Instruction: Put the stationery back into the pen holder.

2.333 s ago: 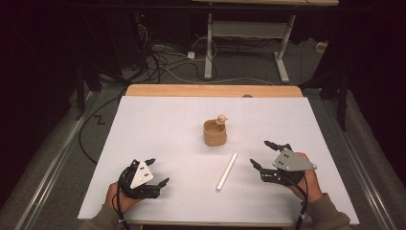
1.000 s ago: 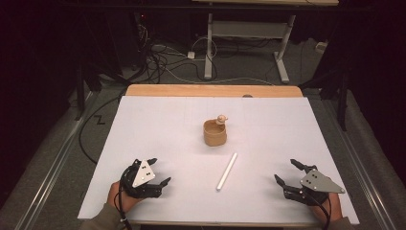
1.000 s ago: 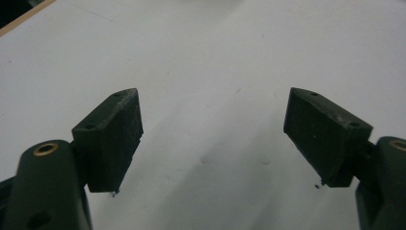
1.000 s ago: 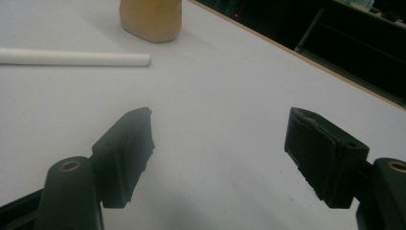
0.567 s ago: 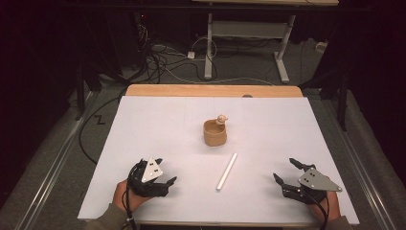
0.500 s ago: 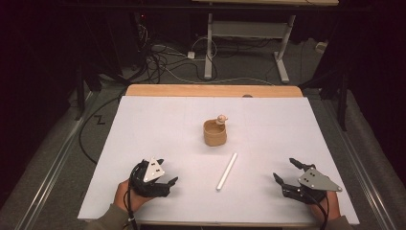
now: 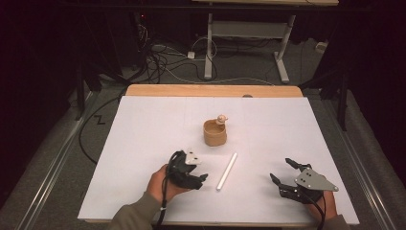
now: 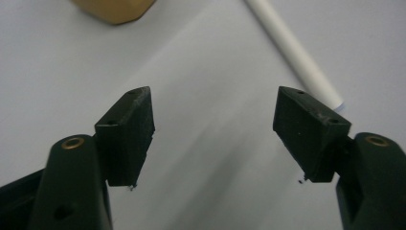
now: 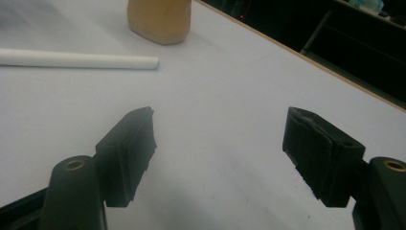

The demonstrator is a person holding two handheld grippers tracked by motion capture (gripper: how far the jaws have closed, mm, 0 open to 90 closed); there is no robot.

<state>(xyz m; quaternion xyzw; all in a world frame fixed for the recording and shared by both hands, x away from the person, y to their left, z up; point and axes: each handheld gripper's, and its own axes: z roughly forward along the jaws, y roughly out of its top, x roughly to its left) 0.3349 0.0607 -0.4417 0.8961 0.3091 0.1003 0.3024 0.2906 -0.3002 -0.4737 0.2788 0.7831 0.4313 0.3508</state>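
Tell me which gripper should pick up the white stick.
Left, probably. The left gripper, open, sits right beside the white stick, whose end shows by its right jaw. The right gripper is farther away.

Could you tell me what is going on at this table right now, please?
A person holds a two-jaw gripper in each hand over a white table. The left gripper sits beside the near end of a white stick, jaws open, nothing between them. The right gripper rests farther right, also open and empty. A tan cup with a small knobbed piece at its rim stands beyond the stick. Nothing is being held.
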